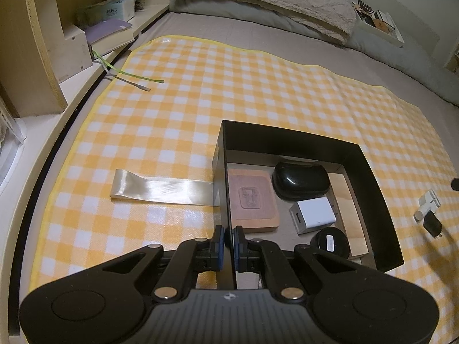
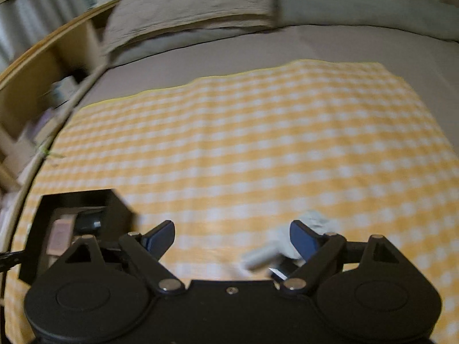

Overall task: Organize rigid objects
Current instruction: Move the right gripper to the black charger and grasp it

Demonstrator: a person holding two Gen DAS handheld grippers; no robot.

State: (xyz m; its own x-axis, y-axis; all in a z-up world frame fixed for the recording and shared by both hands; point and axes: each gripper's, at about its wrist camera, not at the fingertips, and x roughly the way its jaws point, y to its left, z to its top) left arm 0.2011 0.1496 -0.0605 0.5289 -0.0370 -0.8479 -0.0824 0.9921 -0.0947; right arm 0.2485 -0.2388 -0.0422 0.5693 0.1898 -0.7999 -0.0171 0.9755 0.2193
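**Operator:** Pinning the black box (image 1: 370, 172) by its near-left wall is all my left gripper (image 1: 228, 239) does right now. Its fingers (image 1: 219, 240) are clenched on that thin wall, one pad outside, one inside, so the box won't skid on the checked mat (image 1: 172, 114) over the bed while things go in.

**Observer:** What's already packed?

**Operator:** Just ahead of the inner finger lies the brown leather pad (image 1: 252, 200); further ahead and to the right sit the black case (image 1: 301, 180), the white charger (image 1: 312, 215) and a round black puck (image 1: 330, 243), side by side so the floor fills evenly.

**Observer:** And the right hand?

**Operator:** My right gripper (image 2: 232, 242) hovers low over the mat with its fingers (image 2: 160, 238) spread wide, gripping nothing. The white gadget (image 2: 275, 249) lies on the mat against the inside of the right finger, off-centre in the gap. That view is smeared, so I can only guess it's the white-and-black piece outside the box, and I'd centre it before closing.
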